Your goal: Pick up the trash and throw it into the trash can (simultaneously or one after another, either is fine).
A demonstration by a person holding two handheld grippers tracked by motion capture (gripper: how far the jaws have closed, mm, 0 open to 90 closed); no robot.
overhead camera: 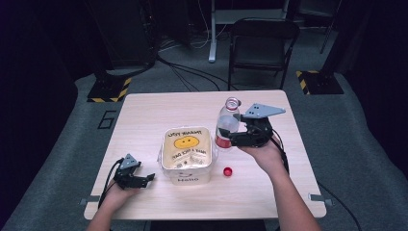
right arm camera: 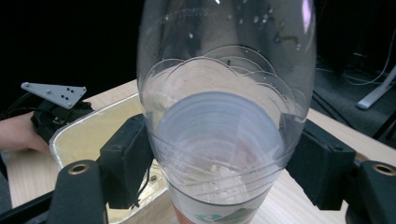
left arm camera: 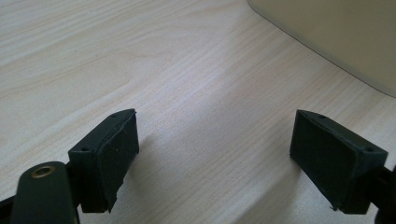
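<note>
On the right half of the pale wood-grain table (overhead camera: pixel 144 115), the right gripper (overhead camera: pixel 230 136) clamps a clear plastic bottle (overhead camera: pixel 227 120) between its 2 black jaws, gripping the smooth rounded body above the red-and-white label. The bottle stands upright with its mouth uncapped, just right of a square, glossy cream tub (overhead camera: pixel 187 155) printed with a yellow smiley face and the word "Hello". A small round red cap (overhead camera: pixel 228 171) lies on the table near the tub's near right corner. At the near left, the left gripper (left arm camera: pixel 215 154) rests low over the bare wood with its flat, matte jaws spread wide and holding nothing. Beyond the table, grey carpet, a dark folding chair (overhead camera: pixel 262 45) and loose cables fill a dim room.
</note>
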